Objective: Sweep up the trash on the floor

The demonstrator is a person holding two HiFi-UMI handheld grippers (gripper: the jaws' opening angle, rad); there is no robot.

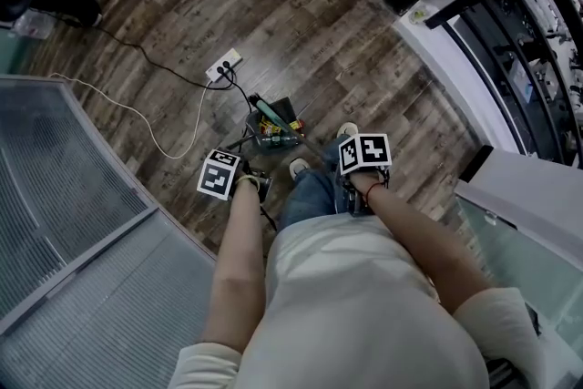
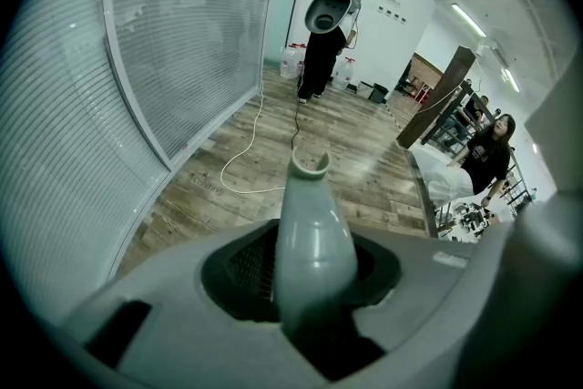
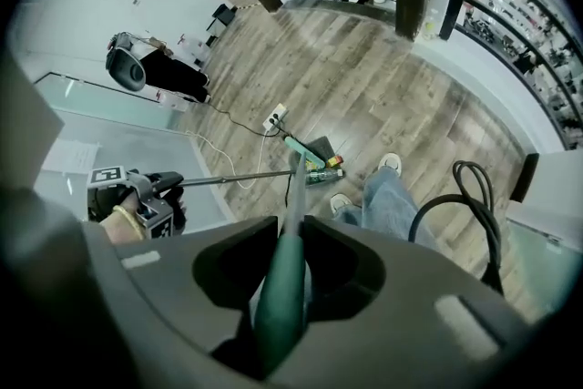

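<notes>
A dark dustpan (image 1: 273,128) stands on the wood floor just ahead of my feet. Trash lies in it, among it a green bottle (image 3: 321,178) and a small red and yellow piece (image 3: 335,162). The green broom head (image 3: 303,150) rests at the pan. My left gripper (image 1: 256,184) (image 2: 314,287) is shut on the dustpan's grey handle (image 2: 312,228); its thin rod (image 3: 237,177) runs from the left gripper (image 3: 146,196) to the pan. My right gripper (image 1: 358,183) (image 3: 282,305) is shut on the broom's green handle (image 3: 278,287).
A white power strip (image 1: 224,66) with a white cable (image 1: 137,116) and a black cord lies beyond the pan. A glass partition with blinds (image 1: 64,196) stands left, a white counter (image 1: 537,205) right. My shoes (image 1: 298,168) are beside the pan. A black machine (image 2: 324,36) stands far off.
</notes>
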